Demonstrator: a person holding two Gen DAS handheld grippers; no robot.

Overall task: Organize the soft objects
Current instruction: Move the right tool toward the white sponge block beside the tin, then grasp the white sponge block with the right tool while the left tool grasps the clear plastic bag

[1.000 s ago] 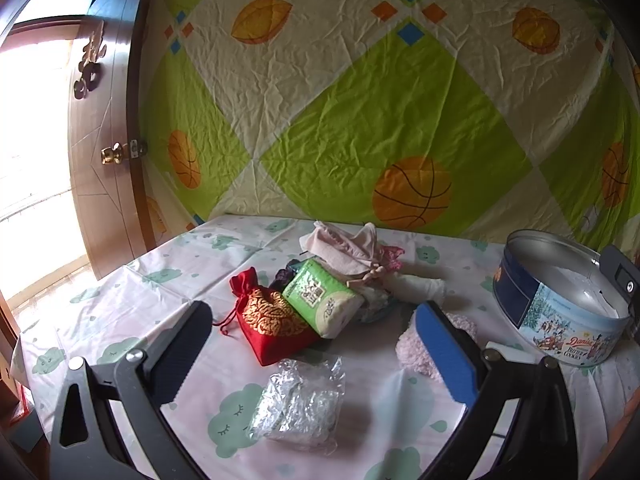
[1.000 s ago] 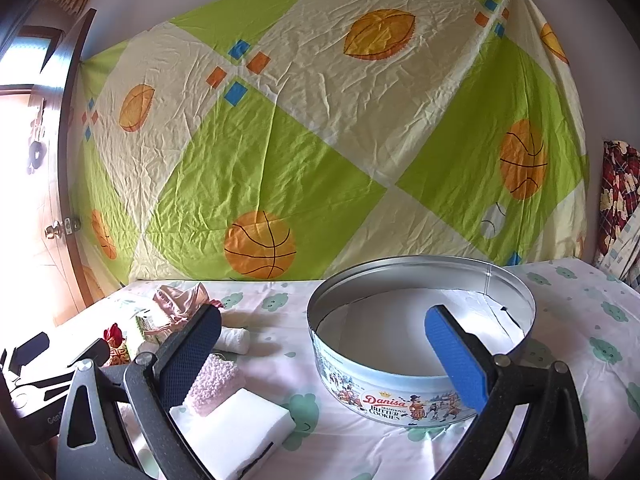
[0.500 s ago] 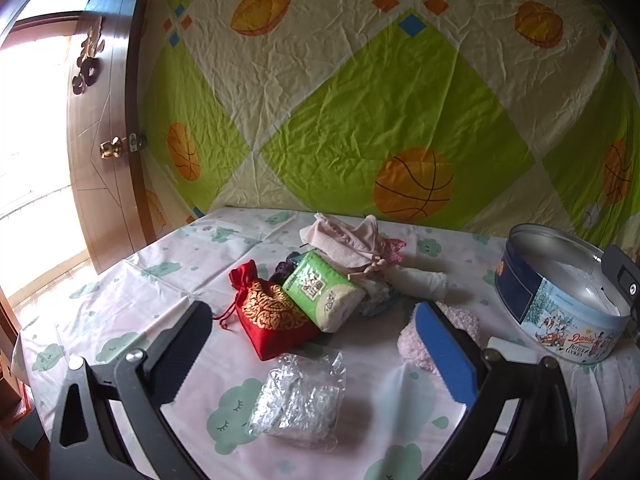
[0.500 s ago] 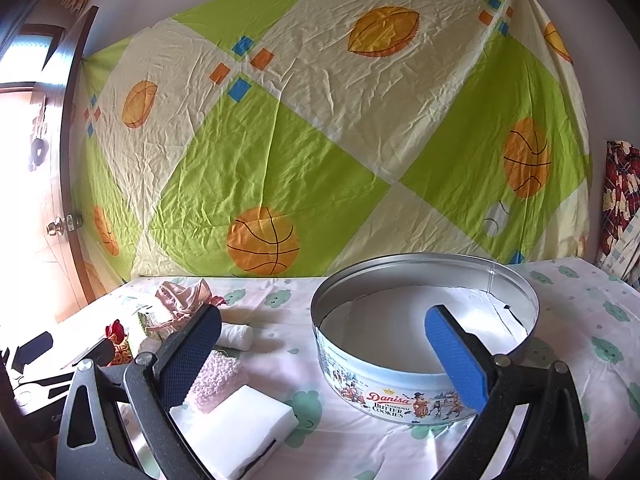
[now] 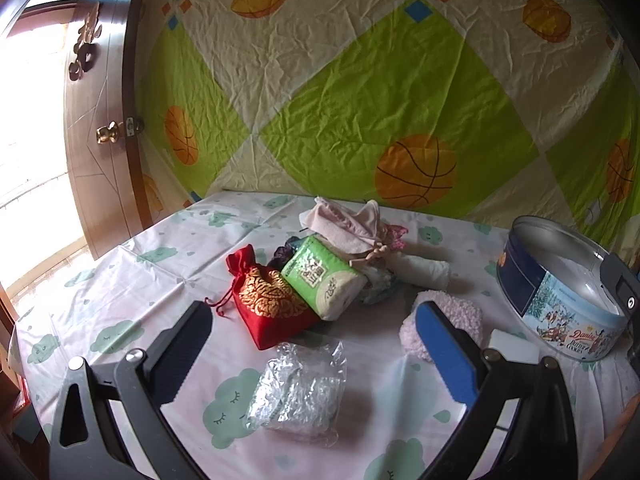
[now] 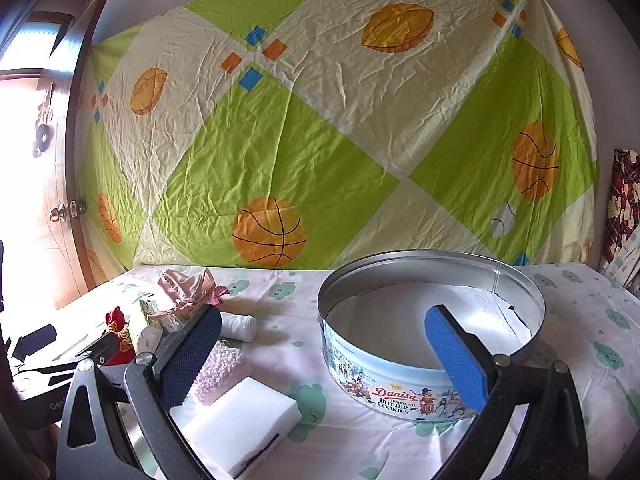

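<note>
A pile of soft things lies mid-table: a red and gold drawstring pouch (image 5: 268, 304), a green tissue pack (image 5: 322, 278), pink cloth (image 5: 344, 224), a rolled white towel (image 5: 420, 270), a fluffy pink pad (image 5: 448, 320), a clear plastic bag (image 5: 298, 390) and a white sponge (image 6: 240, 420). The open round Danisa cookie tin (image 6: 400, 384) stands at the right, with only white lining visible inside. My left gripper (image 5: 316, 348) is open and empty above the plastic bag. My right gripper (image 6: 324, 354) is open and empty, just before the tin and the sponge.
The table (image 5: 120, 280) has a white cloth with green clouds. A green and cream sheet (image 5: 360, 80) hangs behind it. A wooden door (image 5: 104, 128) stands at the left by bright light. Patterned fabric (image 6: 624, 208) hangs at the far right.
Both views have shifted slightly; the left gripper has eased a little forward toward the pile. Nothing on the table has moved.
</note>
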